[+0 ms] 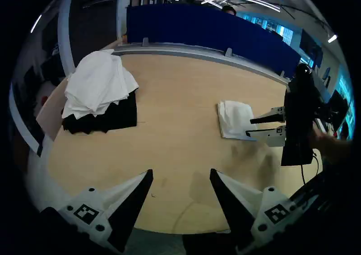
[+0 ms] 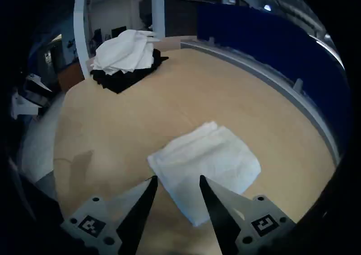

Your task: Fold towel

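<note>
A folded white towel [image 2: 207, 164] lies flat on the wooden table [image 2: 135, 119], just ahead of my right gripper [image 2: 178, 179], which is open and hovers over its near edge with nothing between the fingers. In the left gripper view the same towel [image 1: 234, 118] sits at centre right, with the right gripper [image 1: 253, 127] and a hand beside it. My left gripper [image 1: 180, 173] stands open over bare table [image 1: 180, 92], well short of the towel.
A pile of white towels [image 1: 97, 83] on black cloth [image 1: 115, 117] sits at the table's far left corner, also seen as the pile [image 2: 126, 52] in the right gripper view. A blue partition [image 1: 207, 29] runs along the table's back edge.
</note>
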Action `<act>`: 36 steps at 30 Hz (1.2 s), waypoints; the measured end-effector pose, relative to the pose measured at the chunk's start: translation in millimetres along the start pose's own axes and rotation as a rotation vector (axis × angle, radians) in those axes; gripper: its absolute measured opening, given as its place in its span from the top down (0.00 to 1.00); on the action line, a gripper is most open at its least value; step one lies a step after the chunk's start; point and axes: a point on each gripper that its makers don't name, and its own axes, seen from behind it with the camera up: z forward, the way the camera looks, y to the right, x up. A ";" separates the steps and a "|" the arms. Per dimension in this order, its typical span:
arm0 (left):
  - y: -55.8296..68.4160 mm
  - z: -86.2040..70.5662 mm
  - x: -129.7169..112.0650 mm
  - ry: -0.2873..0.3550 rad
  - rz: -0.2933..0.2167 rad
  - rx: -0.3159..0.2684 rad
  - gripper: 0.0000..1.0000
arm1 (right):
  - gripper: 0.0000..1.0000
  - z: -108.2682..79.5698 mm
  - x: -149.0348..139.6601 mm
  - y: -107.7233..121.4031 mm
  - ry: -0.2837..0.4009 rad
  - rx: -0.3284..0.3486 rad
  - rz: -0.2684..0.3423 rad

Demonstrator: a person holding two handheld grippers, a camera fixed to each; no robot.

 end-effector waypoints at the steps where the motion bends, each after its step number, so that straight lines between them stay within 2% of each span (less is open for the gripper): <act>1: 0.4 -0.4 0.4 0.000 -0.001 -0.001 0.07 | 0.29 -2.7 -5.2 3.5 -0.005 -0.009 0.007; 8: 4.0 -1.7 2.4 0.002 0.008 -0.005 0.07 | 0.29 -19.3 -38.2 19.8 -0.052 -0.050 0.031; 14: 7.8 -1.3 1.6 0.001 0.011 -0.012 0.06 | 0.30 -19.7 -55.4 26.1 -0.082 -0.068 0.038; 21: 8.5 -1.2 1.4 0.002 0.011 -0.014 0.06 | 0.37 -16.4 -69.7 25.3 -0.114 -0.077 0.033; 24: 8.1 -0.7 1.5 0.002 0.008 -0.014 0.06 | 0.42 -15.0 -72.9 25.3 -0.122 -0.079 0.034; 36: 7.6 2.8 1.4 0.000 0.010 -0.016 0.07 | 0.80 -13.2 -72.4 22.9 -0.115 -0.063 0.061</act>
